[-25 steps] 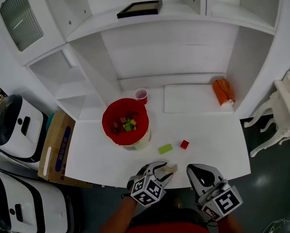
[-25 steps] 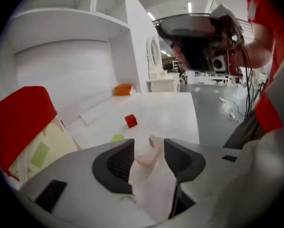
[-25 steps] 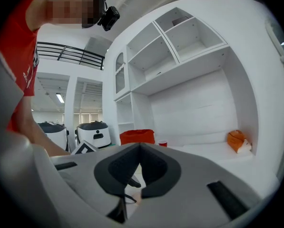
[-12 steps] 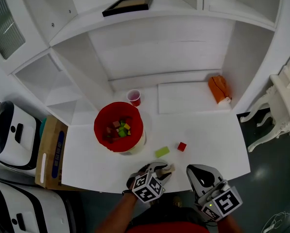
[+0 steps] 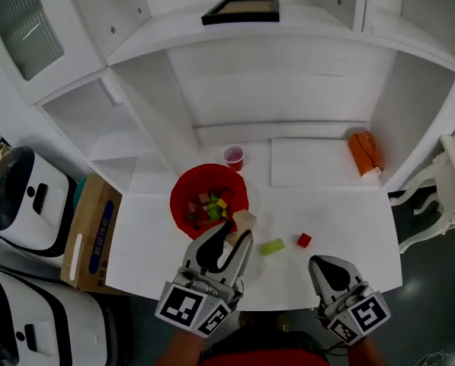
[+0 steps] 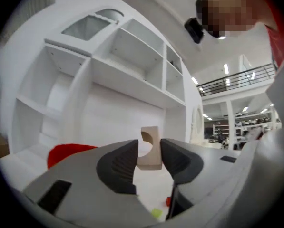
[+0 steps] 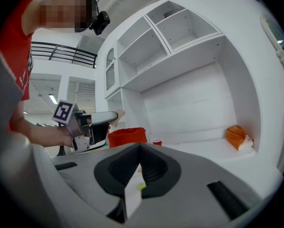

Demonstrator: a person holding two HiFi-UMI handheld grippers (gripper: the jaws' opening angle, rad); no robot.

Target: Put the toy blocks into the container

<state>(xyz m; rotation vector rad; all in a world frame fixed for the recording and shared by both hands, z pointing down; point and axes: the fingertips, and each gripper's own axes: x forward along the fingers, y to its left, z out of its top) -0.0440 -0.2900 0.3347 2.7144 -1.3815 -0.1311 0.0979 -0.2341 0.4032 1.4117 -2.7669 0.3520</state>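
Observation:
A beige wooden block (image 5: pixel 245 220) with an arch cutout sits between the jaws of my left gripper (image 5: pixel 237 231); they have just been closing and now grip it. In the left gripper view the block (image 6: pixel 149 151) is pinched at its lower part, in the air beside the red container (image 6: pixel 65 152). The container (image 5: pixel 183 204) holds several coloured blocks (image 5: pixel 209 207). A green block (image 5: pixel 272 246) and a small red block (image 5: pixel 304 240) lie on the white table (image 5: pixel 349 212). My right gripper (image 5: pixel 328 266) is shut and empty at the table's front edge, right of both.
A small pink cup (image 5: pixel 232 156) stands behind the container. An orange object (image 5: pixel 364 152) lies at the back right, against the shelf unit's wall. A dark picture frame (image 5: pixel 240 10) rests on the upper shelf. A cardboard box (image 5: pixel 94 227) and white machines (image 5: pixel 17 197) stand left of the table.
My left gripper has risen from the table's front edge with the beige block and moved up to the red container's near right rim. The right gripper has barely shifted.

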